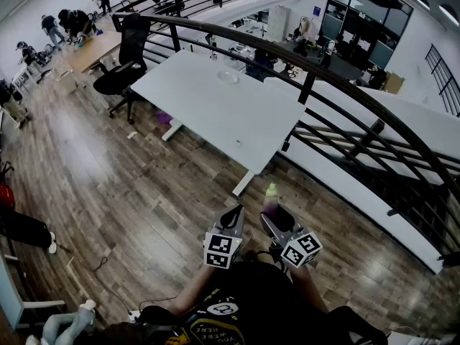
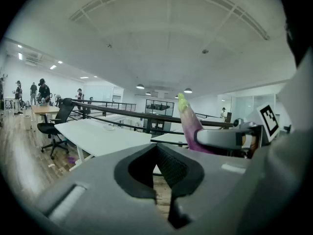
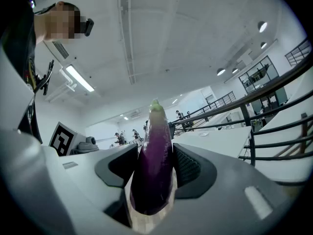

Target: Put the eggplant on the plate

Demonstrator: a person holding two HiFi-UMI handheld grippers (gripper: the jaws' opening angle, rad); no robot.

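A long purple eggplant (image 3: 155, 146) with a green stem end stands upright between the pads of my right gripper (image 3: 154, 168), which is shut on it. In the head view the eggplant (image 1: 271, 196) sticks out ahead of the right gripper (image 1: 277, 218), close to the person's body. My left gripper (image 1: 233, 214) hangs beside it with its jaws together and nothing in them (image 2: 157, 153). From the left gripper view the eggplant (image 2: 190, 124) shows to the right. A small pale plate (image 1: 228, 77) lies on the far part of the white table (image 1: 215, 113), well ahead of both grippers.
A black curved railing (image 1: 338, 85) runs behind the table. A black office chair (image 1: 123, 67) stands at the table's left end. Wooden floor (image 1: 122, 185) lies between the person and the table. Several people work at a desk (image 1: 97, 49) far left.
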